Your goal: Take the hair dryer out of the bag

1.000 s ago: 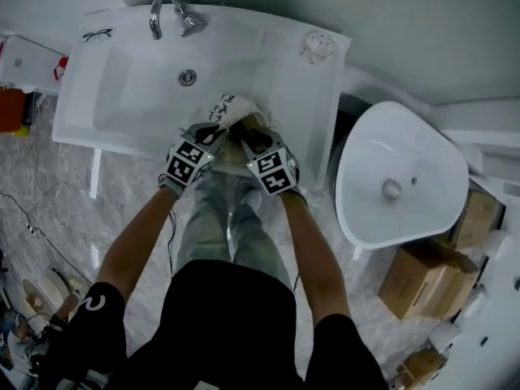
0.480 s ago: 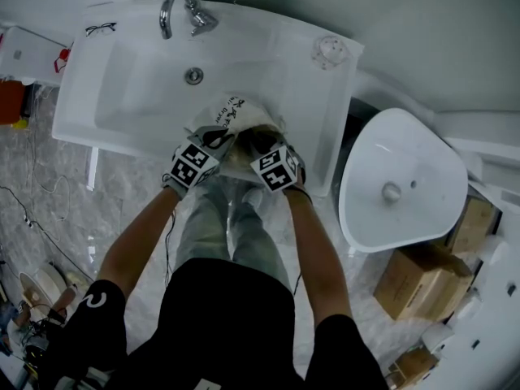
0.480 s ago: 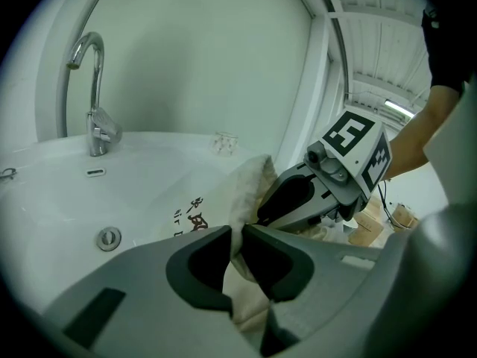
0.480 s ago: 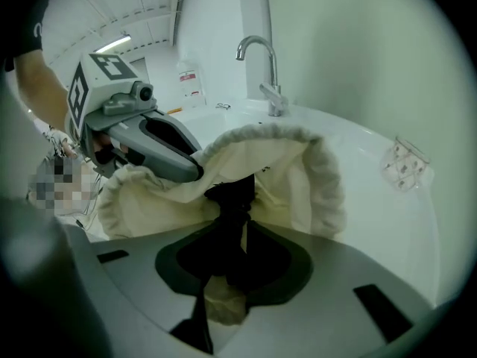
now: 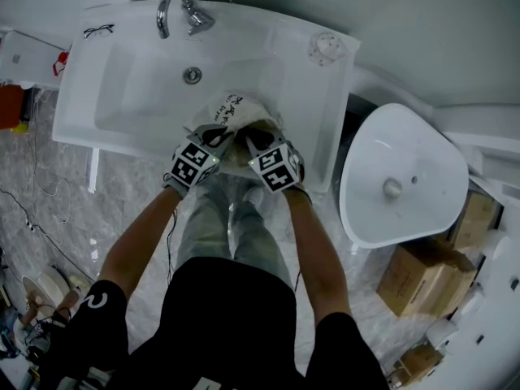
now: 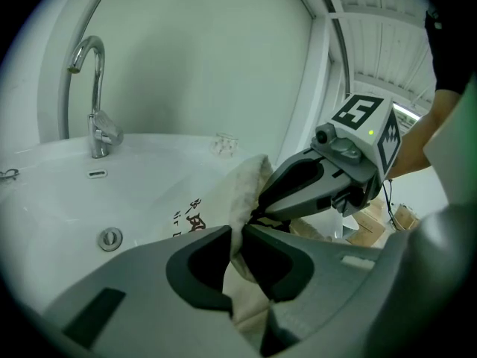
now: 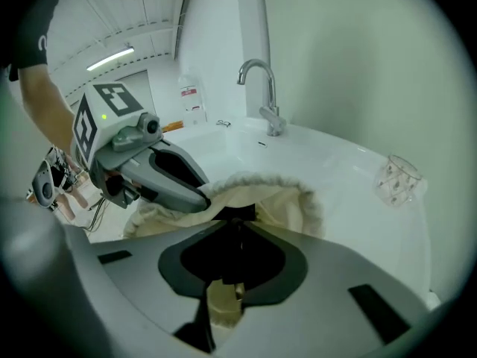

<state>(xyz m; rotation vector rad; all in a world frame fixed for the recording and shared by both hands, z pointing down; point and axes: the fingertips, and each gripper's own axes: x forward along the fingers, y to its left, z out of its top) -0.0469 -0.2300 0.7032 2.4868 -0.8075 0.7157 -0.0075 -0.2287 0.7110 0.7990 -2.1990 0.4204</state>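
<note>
1. The change is in the right gripper (image 7: 238, 228). A second ago its jaws stood wide over the mouth of the bag (image 5: 237, 110). Now they are closing, and their tips meet on a small dark piece (image 7: 238, 215) at the cream rim, in the middle of the right gripper view. I cannot tell whether that piece is a cord, a drawstring or part of the dryer.
2. The left gripper (image 6: 237, 233) is as it was, clenched on a fold of the bag's rim. The cloth is pinched between its pads in the lower middle of the left gripper view.
3. The bag lies where it lay before, on the front edge of the white sink (image 5: 130, 104), just above the centre of the head view. Its printed side faces the basin. Both grippers sit at its near side, close beside each other, and neither hand has shifted to speak of.
4. No view shows the hair dryer. I judge that it is still inside the bag, so the taking-out has not begun.
5. The left gripper pins the rim and the right one now takes hold at the mouth, so the work seems to be at the opening stage. The next move probably calls for spreading the mouth or drawing the dark piece outward. If that piece is only a drawstring, pulling it could cinch the bag tighter instead.
</note>
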